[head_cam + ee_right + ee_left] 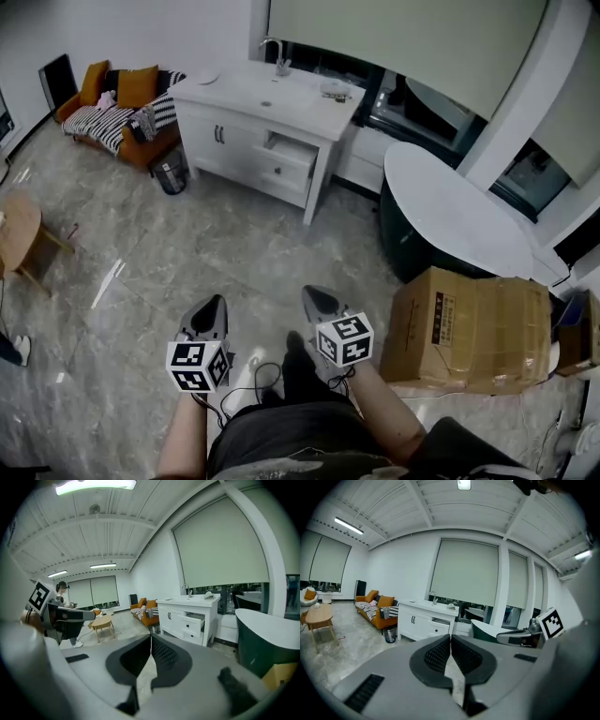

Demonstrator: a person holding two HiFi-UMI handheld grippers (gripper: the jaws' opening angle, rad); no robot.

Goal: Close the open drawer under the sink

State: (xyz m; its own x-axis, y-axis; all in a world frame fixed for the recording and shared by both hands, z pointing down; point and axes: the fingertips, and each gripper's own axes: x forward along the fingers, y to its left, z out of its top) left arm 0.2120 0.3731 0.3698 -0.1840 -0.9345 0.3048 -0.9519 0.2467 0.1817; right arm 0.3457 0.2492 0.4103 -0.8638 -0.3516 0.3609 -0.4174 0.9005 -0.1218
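At the far left of the head view a round wooden table stands on the grey marbled floor. Behind it an orange sofa with a striped throw sits against the wall, and a dark bin stands just beside its right end.

Next comes the white sink cabinet. Its counter carries a tap at the back edge. The drawer is on the cabinet's right side, just under the counter. It is pulled out toward the room, with a closed drawer front below it. In the left gripper view it shows past the jaws, and in the right gripper view it juts from the cabinet front.

Low in the head view, well apart from the cabinet across the floor, the person's two arms reach forward. The left hand-held gripper has its jaws pressed together at the tips with nothing between them, as its own view shows. The right hand-held gripper is just beside it, likewise pressed together and empty.

Farther right stands a dark green bathtub with a broad white rim. A cardboard box lies on the floor in front of it, near the person's right arm.
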